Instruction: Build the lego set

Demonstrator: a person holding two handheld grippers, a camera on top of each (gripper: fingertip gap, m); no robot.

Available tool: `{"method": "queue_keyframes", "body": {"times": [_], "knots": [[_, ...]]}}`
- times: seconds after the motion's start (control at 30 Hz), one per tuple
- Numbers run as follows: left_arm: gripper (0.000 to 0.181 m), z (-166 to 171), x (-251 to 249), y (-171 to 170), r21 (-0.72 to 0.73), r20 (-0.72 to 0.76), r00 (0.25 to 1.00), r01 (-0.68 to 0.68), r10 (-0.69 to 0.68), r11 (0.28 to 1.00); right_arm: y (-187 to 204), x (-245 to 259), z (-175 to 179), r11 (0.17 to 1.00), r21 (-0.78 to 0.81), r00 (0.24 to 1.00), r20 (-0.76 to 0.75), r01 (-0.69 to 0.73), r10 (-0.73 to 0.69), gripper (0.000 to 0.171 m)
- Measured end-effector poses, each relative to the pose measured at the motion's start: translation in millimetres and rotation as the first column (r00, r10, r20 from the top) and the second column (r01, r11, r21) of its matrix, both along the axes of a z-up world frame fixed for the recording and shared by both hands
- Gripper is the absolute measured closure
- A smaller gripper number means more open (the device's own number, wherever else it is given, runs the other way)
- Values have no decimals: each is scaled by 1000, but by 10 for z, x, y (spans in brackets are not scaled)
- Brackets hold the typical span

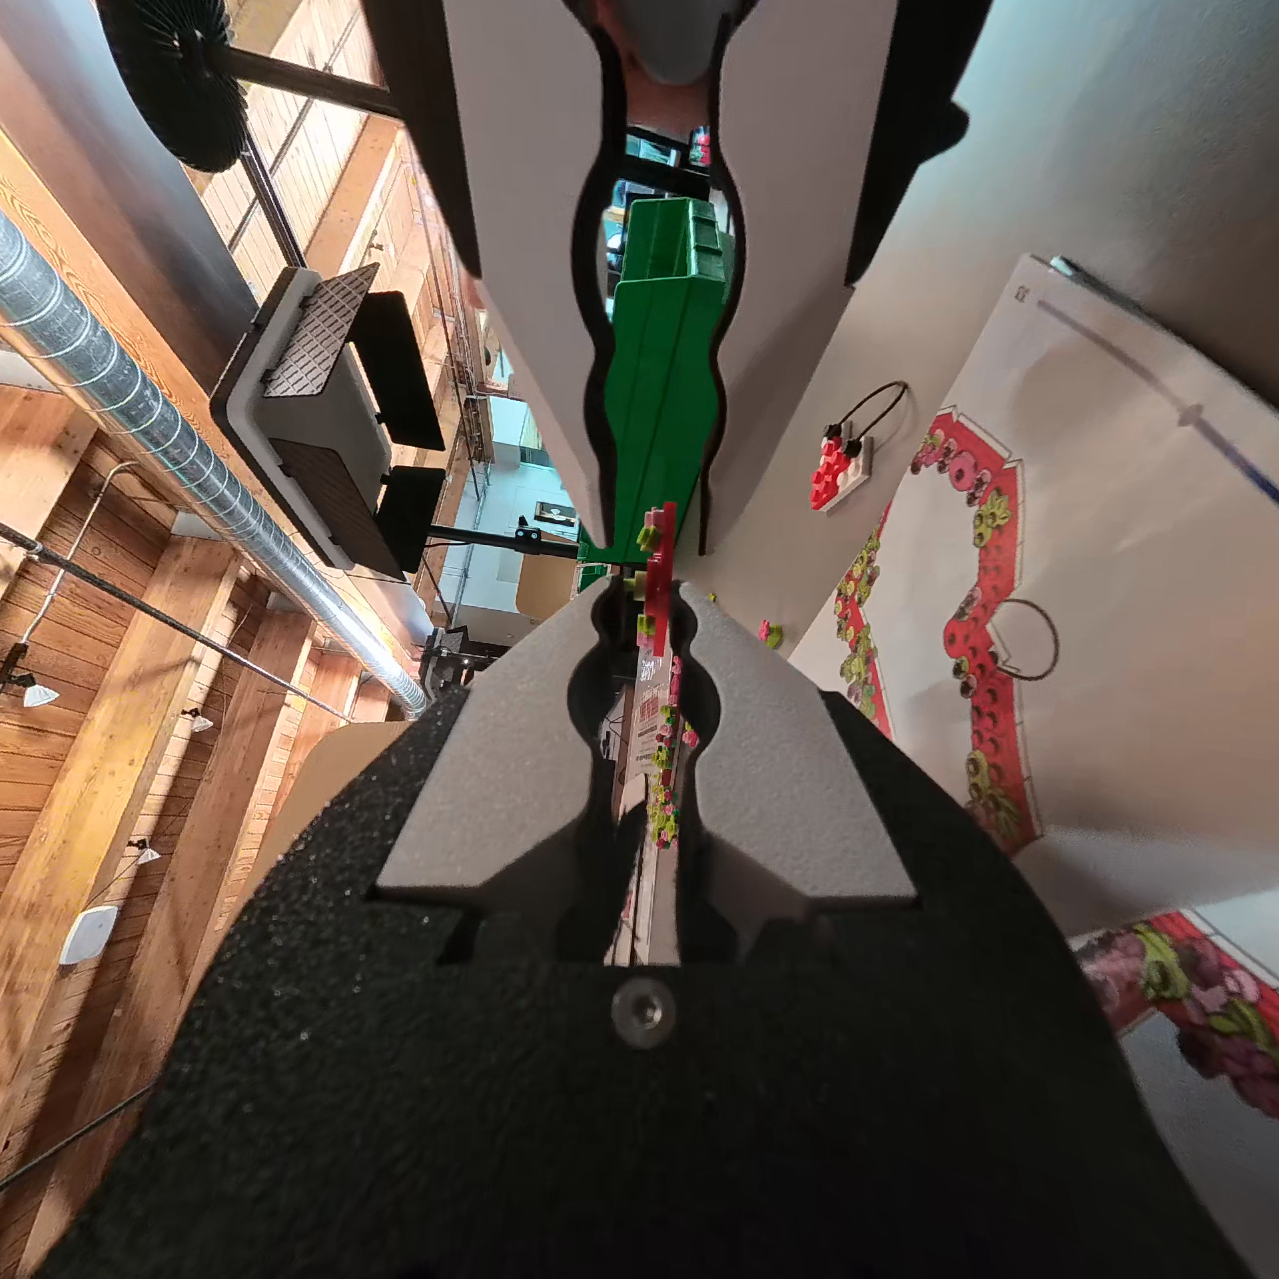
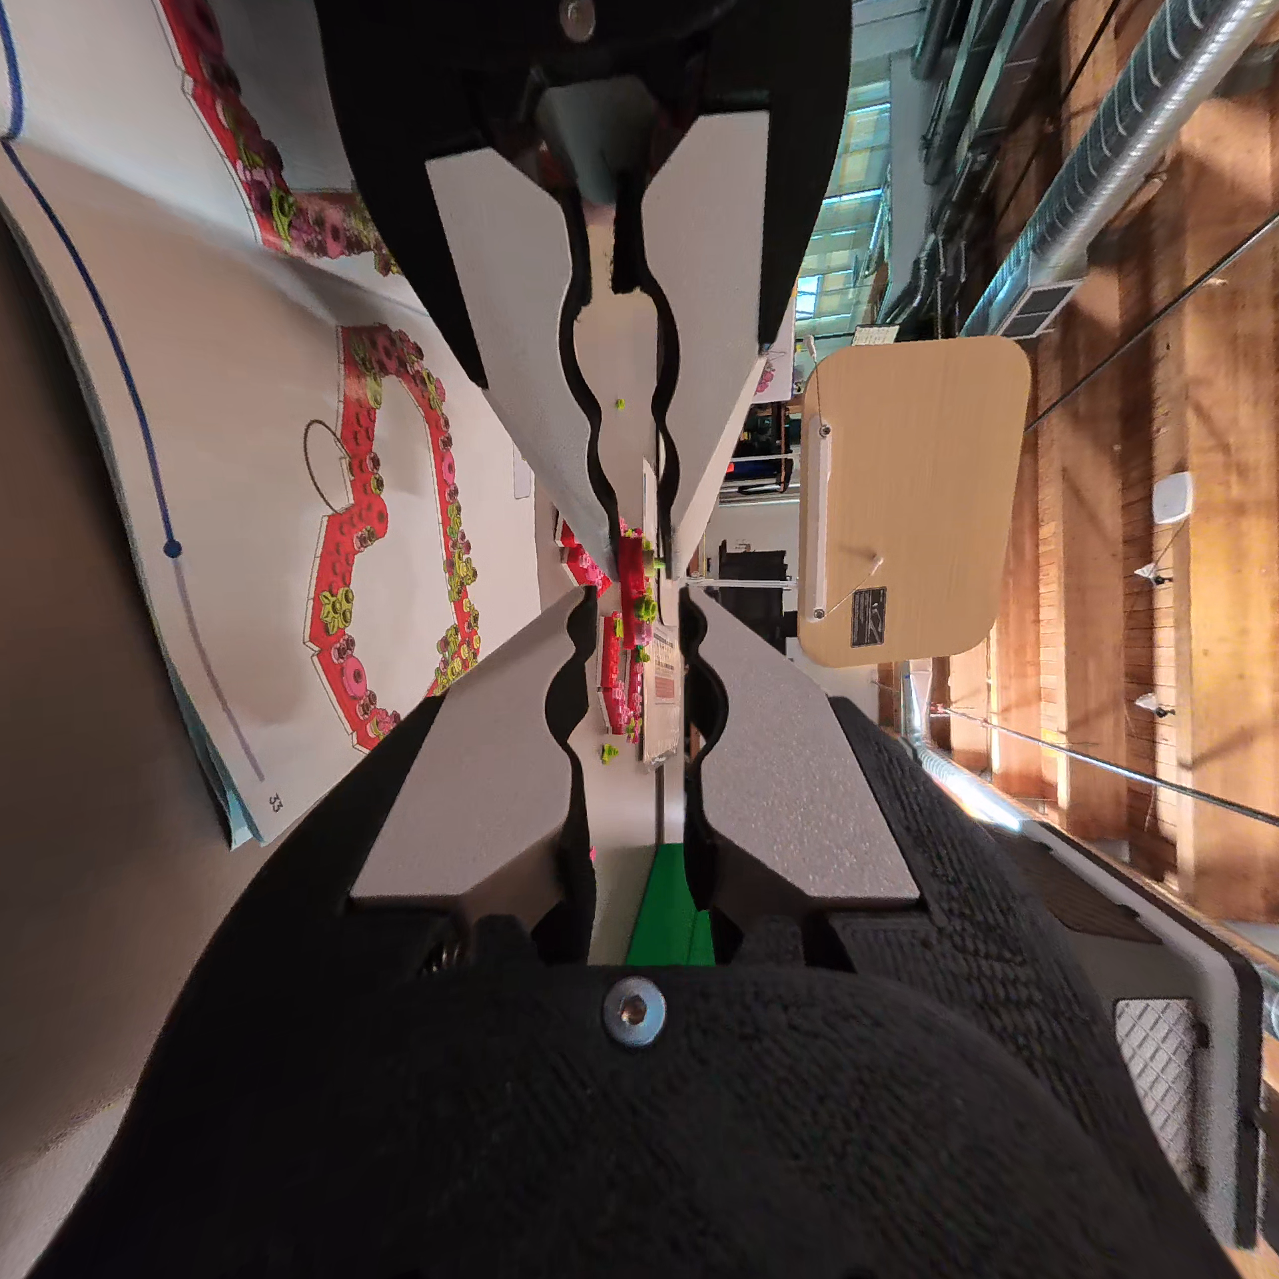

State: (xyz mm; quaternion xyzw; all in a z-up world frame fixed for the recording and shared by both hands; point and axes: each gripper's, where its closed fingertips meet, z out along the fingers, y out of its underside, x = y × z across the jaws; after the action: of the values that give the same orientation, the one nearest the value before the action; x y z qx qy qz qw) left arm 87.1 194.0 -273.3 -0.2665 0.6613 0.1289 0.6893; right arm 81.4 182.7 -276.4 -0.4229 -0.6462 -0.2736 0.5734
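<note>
The two grippers face each other tip to tip above the white table (image 1: 782, 387). A thin red lego plate with lime flower pieces (image 1: 661, 574) stands on edge between them; it also shows in the right wrist view (image 2: 631, 581). My left gripper (image 1: 646, 588) is shut on the plate's near end. My right gripper (image 2: 637, 592) is slightly open, its fingertips (image 2: 588, 595) astride the plate's other end with a gap on each side. In the left wrist view the right gripper (image 1: 652, 543) comes in from the top.
An open instruction booklet (image 1: 1080, 554) with red heart-shaped pictures lies on the table, also in the right wrist view (image 2: 228, 526). A small red-and-white lego piece with a black cord (image 1: 841, 470), a loose flower piece (image 1: 769, 631) and a green bin (image 1: 657, 387) are nearby. More red build parts (image 2: 616, 685) lie beyond. My two grippers' fingertips are within a few centimetres of each other.
</note>
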Motion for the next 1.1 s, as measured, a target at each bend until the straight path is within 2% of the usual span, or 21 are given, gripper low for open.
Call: {"method": "queue_keyframes", "body": {"times": [0.3,0.43,0.8,0.9,0.93,0.97,1.0,1.1], "knots": [[171,8,7,-24,-19,6,1000,8,-7,1000,15,8,-34,1000,-11,1000,7,11,-11,155],[171,3,17,-46,-34,8,1000,18,-18,999,12,19,-1,1000,-7,1000,-10,9,-9,163],[171,-22,20,-45,-49,-1,1000,15,-15,999,16,29,-22,999,-32,1000,11,23,-23,166],[171,-29,14,-38,-40,-4,1000,17,-17,999,24,18,-29,998,-58,999,-49,1,-4,165],[171,-13,16,-42,-35,6,1000,20,-20,999,10,13,-25,997,-74,997,-74,-14,9,163],[171,-12,12,-31,-39,6,1000,14,-13,999,-1,15,-9,996,-89,994,-107,-28,18,141],[171,-21,7,-21,-47,6,1000,11,-11,999,0,36,5,993,-116,989,-144,-31,14,129],[171,-7,-12,-5,-63,24,1000,14,-12,998,-10,132,62,975,-207,961,-274,-85,26,124]]}}
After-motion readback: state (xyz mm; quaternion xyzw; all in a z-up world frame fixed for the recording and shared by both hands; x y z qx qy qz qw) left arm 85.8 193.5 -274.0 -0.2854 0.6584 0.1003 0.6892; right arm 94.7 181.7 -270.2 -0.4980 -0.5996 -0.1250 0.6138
